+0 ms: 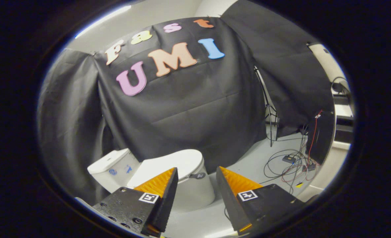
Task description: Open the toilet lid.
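One white toilet (195, 188) stands on the floor (248, 162) before the black cloth wall; its tank (111, 168) carries two small blue stickers, too small to read. Its lid (174, 163) is down, just beyond the gripper (195, 175), whose jaws are spread, holding nothing. Loose cables (288, 165) lie further right.

The pale floor (248, 158) carries everything; a white toilet (195, 191) stands on it against the black cloth wall, lid (172, 163) down, tank (112, 168) behind; beyond the parted, empty gripper (196, 173) fingers, tangled cables (288, 168) and a small dark box (288, 158) lie loose; a stand's legs (271, 129) rest nearby.
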Demonstrator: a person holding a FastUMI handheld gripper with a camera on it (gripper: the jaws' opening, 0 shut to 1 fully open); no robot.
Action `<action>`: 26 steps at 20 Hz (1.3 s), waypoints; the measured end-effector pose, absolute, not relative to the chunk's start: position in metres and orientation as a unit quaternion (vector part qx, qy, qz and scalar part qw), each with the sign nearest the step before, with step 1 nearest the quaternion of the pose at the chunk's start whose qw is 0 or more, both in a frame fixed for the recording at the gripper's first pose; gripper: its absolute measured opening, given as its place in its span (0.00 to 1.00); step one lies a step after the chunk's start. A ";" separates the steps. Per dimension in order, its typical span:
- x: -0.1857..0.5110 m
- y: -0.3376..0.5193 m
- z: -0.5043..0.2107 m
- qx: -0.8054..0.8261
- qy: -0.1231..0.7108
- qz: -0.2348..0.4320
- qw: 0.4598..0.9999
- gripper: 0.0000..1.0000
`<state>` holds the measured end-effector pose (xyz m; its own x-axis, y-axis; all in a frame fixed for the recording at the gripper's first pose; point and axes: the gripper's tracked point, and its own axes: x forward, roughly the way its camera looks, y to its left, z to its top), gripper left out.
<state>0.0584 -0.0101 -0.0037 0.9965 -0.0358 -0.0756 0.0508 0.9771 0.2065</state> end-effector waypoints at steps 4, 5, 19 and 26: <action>0.108 -0.015 -0.012 0.233 0.006 -0.014 0.972 0.70; 0.120 -0.017 -0.020 0.263 0.009 -0.015 0.965 0.68; 0.254 -0.003 -0.145 0.512 0.116 -0.012 0.851 0.64; 0.301 -0.001 -0.168 0.578 0.120 -0.010 0.807 0.58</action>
<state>0.3006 -0.0013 -0.1685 0.9710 0.1223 -0.2053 0.1551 0.3314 0.9307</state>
